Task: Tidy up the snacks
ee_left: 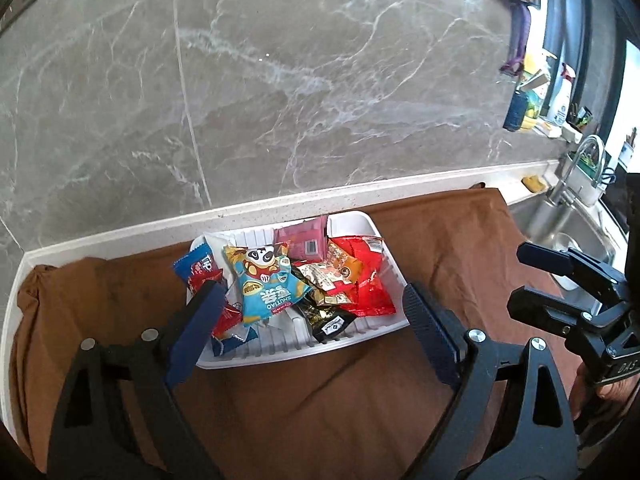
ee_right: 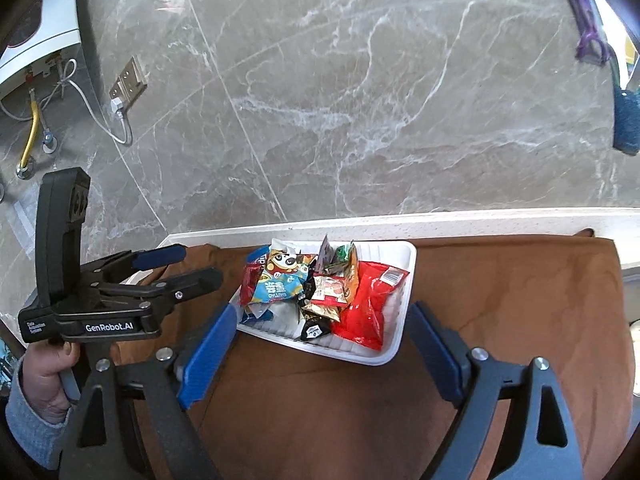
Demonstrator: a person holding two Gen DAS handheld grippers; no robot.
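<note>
Two grippers are held wide and empty: left gripper (ee_left: 312,332), then right gripper (ee_right: 320,344). Snacks (ee_left: 288,280) are heaped in the white tray (ee_left: 384,256) at the brown cloth's (ee_left: 320,400) far edge; any protruding packets should be tucked in gently.

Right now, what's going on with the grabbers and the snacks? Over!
Left gripper open, empty. Right gripper open, empty. Snack packets piled in white tray on brown cloth. Nothing in the way.
</note>
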